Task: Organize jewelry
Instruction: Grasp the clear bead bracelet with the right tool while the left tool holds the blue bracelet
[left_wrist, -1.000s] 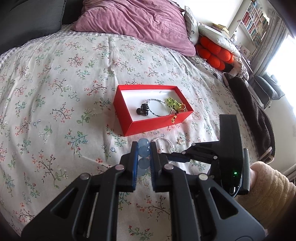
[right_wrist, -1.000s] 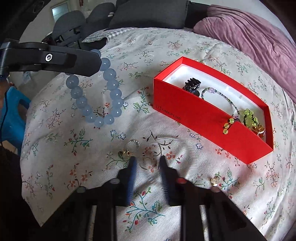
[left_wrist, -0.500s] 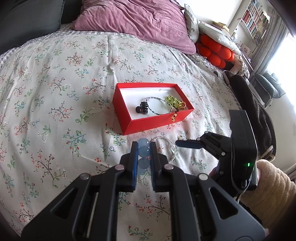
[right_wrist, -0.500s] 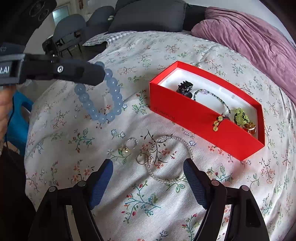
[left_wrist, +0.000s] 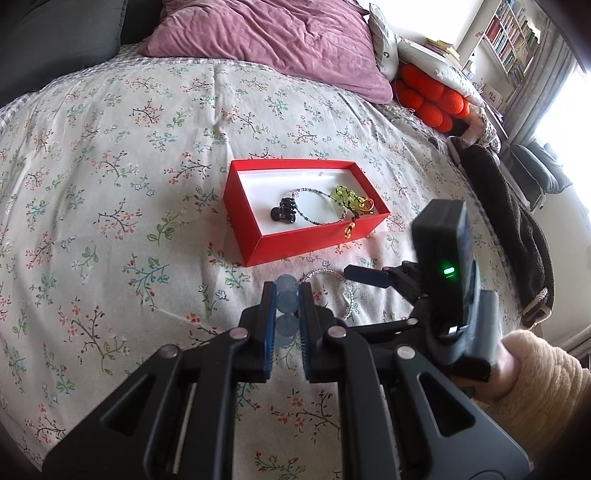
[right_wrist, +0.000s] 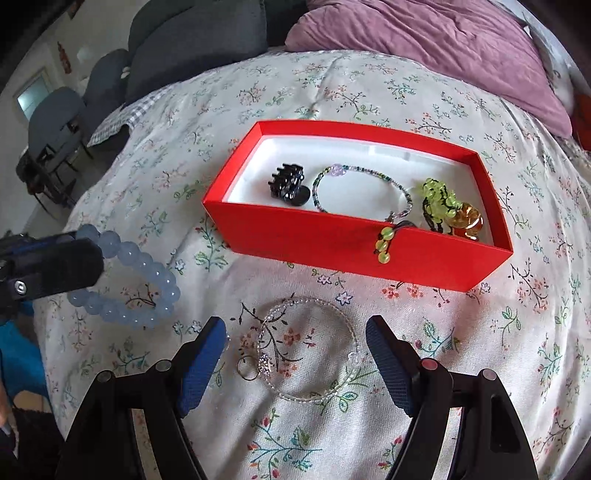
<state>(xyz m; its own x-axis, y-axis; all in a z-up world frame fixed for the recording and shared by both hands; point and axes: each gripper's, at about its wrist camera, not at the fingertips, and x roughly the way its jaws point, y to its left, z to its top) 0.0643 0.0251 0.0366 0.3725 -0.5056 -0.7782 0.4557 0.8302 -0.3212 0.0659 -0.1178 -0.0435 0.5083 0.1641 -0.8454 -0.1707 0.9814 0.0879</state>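
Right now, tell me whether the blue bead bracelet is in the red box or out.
Out. The blue bead bracelet hangs pinched in the left gripper, beside the red box.

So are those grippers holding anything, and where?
The left gripper pinches the blue bracelet by a few beads. The right gripper is open, holding nothing.

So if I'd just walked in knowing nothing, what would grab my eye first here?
Probably the red box in the middle of the floral bedspread, already holding a black clip, a thin beaded bracelet and green beads. Next, the pale blue bead bracelet hanging pinched in the left gripper, and the right gripper open over a clear beaded bracelet lying on the bedspread.
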